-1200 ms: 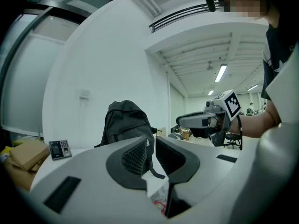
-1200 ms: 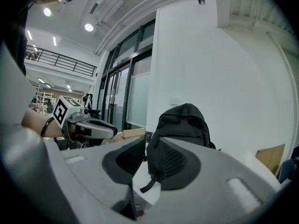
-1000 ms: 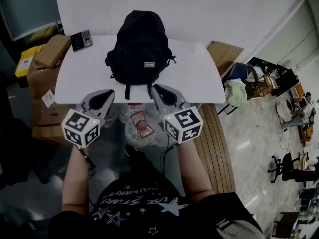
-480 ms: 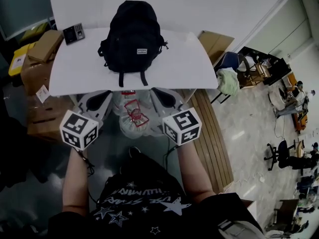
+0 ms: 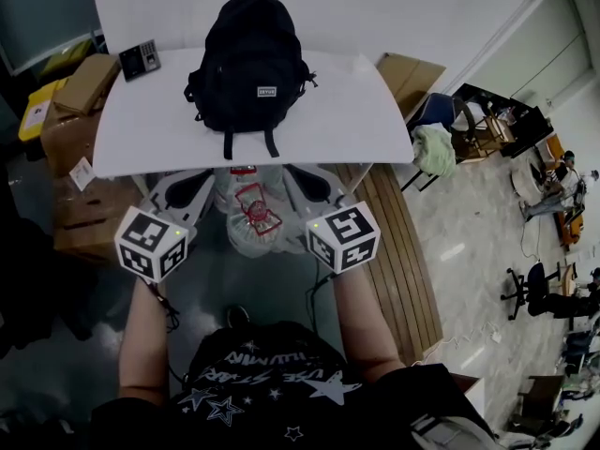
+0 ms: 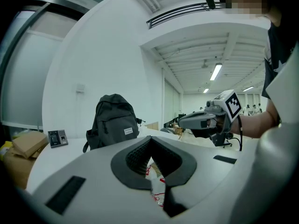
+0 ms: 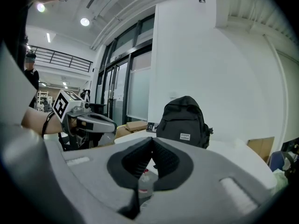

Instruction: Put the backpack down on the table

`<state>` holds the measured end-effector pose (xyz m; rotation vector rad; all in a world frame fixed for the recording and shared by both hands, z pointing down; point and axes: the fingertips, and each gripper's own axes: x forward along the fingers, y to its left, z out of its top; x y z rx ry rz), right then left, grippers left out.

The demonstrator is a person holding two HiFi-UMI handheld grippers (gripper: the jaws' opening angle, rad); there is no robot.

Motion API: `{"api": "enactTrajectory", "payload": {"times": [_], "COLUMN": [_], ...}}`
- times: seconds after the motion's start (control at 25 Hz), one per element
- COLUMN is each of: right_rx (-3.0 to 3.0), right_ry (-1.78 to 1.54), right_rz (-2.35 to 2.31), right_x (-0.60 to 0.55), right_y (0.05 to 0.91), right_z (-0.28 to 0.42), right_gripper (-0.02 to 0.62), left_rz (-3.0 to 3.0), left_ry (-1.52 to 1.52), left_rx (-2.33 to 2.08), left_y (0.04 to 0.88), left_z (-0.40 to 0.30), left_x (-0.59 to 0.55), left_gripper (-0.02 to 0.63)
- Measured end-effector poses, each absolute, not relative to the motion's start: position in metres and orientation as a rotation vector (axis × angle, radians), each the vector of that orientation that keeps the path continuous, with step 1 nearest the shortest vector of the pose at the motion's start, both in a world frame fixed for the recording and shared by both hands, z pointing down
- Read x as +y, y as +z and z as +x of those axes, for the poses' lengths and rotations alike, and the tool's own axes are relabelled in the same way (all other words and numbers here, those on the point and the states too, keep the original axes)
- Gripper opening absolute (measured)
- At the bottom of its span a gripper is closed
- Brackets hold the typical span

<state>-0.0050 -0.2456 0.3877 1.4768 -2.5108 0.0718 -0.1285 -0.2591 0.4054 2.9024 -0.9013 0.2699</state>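
We hold our left tool (image 6: 150, 140) and right tool (image 7: 152, 142) side by side, forearms (image 5: 142, 331) stretched forward, both pairs of jaws pressed together.

A keypad terminal (image 5: 139, 60) is sitting at the far left corner of the table (image 5: 356, 111), with cardboard boxes (image 5: 82, 84) and a yellow container (image 5: 36, 112) standing just off its left edge. A clear plastic bag (image 5: 253, 216) with something red inside is lying below the near edge, beside wooden planks (image 5: 394, 251) to its right.

Open office workspace: swivel chairs (image 5: 536, 291), cardboard boxes (image 5: 89, 84), ceiling strip lights (image 6: 216, 72).
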Motion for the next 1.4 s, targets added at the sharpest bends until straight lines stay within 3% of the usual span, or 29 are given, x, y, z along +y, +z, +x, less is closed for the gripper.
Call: {"api": "enactTrajectory", "payload": {"times": [1.4], "right_rx": [-2.552], "right_ry": [0.136], "right_rz": [1.370], "right_x": [-0.051], "right_y": [0.395], "right_z": [0.095], "right_gripper": [0.000], "left_rz": [2.842], "left_ry": [0.322], "left_rx": [-1.037], "left_y": [0.403], "left_z": [-0.025], "left_x": [-0.068], "left_gripper": [0.008]}}
